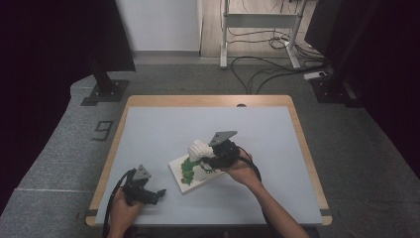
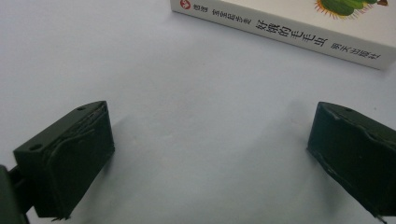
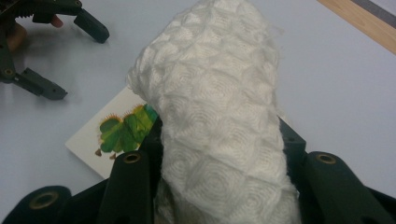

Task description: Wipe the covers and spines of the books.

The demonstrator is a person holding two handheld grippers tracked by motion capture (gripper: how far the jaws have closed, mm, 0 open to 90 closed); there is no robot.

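Note:
My right gripper [image 1: 207, 159] is shut on a white quilted cloth roll [image 1: 198, 149], which rises between its jaws and hides much of the right gripper view [image 3: 219, 126]. Under it lies a white picture book [image 1: 190, 173] with a green caterpillar on its cover [image 3: 123, 128], flat on the table. My left gripper [image 1: 157, 195] rests low near the table's front left, its jaws wide apart with nothing between them [image 2: 210, 154]. The book's spine [image 2: 289, 35] with printed characters lies just beyond its jaws. The left gripper [image 3: 60, 60] also appears at the top left of the right gripper view.
A pale blue mat covers the wooden-edged table [image 1: 148, 101]. Behind the table stand black stands [image 1: 106, 82], a white desk frame [image 1: 257, 29] and cables on the grey floor [image 1: 267, 69].

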